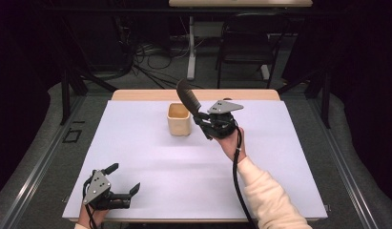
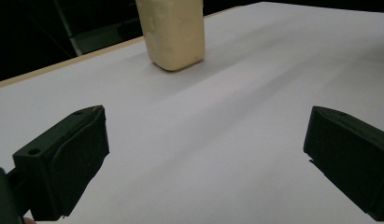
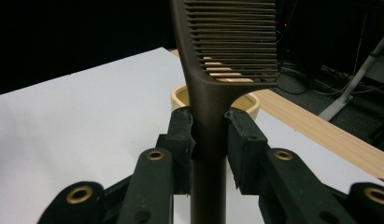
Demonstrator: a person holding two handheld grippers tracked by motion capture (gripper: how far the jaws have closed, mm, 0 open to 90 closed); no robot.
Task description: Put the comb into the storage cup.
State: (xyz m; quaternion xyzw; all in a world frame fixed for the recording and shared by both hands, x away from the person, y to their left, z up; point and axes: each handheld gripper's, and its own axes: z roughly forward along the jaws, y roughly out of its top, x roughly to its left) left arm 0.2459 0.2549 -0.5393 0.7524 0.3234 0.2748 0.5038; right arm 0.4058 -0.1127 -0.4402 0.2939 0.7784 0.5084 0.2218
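Observation:
A dark brown comb (image 1: 188,97) is held up in the air by its handle, teeth end uppermost, just right of a cream cup (image 1: 179,119) that stands upright on the white table sheet (image 1: 150,162). My right gripper (image 1: 204,125) is shut on the comb's handle. In the right gripper view the comb (image 3: 213,79) rises between the two pads, with the cup's rim (image 3: 180,95) behind it. Near the front left corner my left gripper (image 1: 123,178) rests low with its jaws wide apart and nothing between them. The left gripper view shows the cup (image 2: 173,32) far ahead.
The white sheet covers a wooden table whose bare far edge (image 1: 193,94) shows behind the cup. Beyond the table stand a chair (image 1: 246,43), a desk leg and floor cables. Dark frames flank both sides.

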